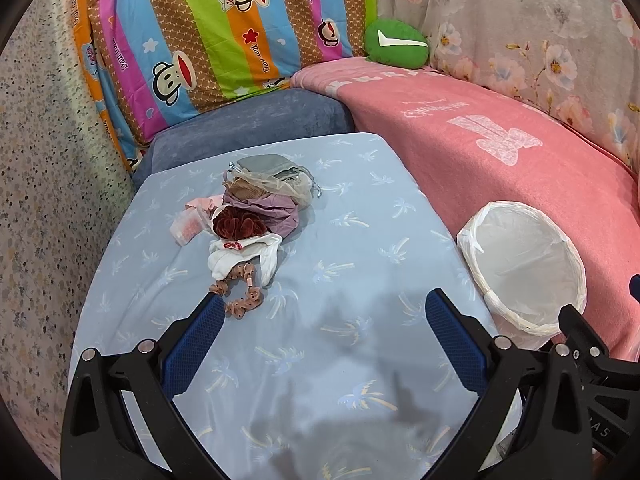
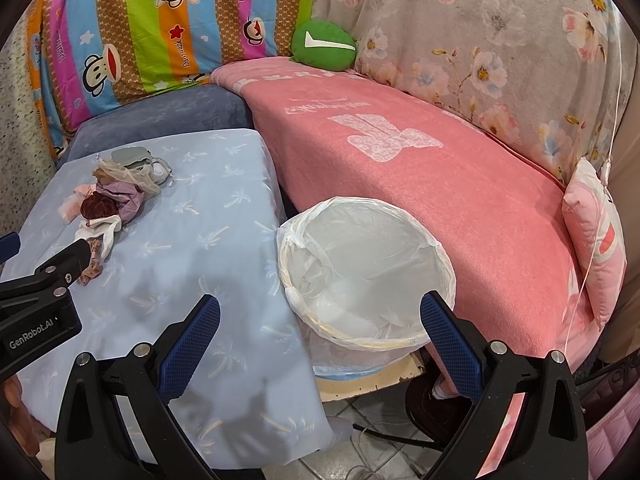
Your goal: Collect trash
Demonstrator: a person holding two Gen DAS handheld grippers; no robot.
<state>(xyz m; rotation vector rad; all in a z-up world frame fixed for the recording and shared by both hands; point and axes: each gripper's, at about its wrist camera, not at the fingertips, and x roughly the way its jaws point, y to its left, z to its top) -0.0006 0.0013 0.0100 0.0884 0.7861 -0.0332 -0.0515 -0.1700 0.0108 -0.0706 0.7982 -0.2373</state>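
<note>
A pile of small items (image 1: 256,216) lies on the light blue cloth-covered table (image 1: 340,320): a dark red scrunchie (image 1: 236,226), a white cloth (image 1: 244,258), a peach dotted scrunchie (image 1: 244,294), a purple wrapper (image 1: 268,206) and a grey pouch (image 1: 264,164). My left gripper (image 1: 324,312) is open just short of the pile, its left fingertip beside the peach scrunchie. A white-lined trash bin (image 1: 524,264) stands to the right. In the right wrist view, my right gripper (image 2: 320,312) hangs open over the bin (image 2: 364,272), holding nothing. The pile (image 2: 116,200) sits far left.
A pink blanket (image 2: 420,168) covers the sofa behind the bin, with a green cushion (image 2: 322,46) and a striped cartoon pillow (image 1: 208,32) at the back. A pink pillow (image 2: 596,236) lies at the right. Tiled floor and cables (image 2: 368,436) show below the table edge.
</note>
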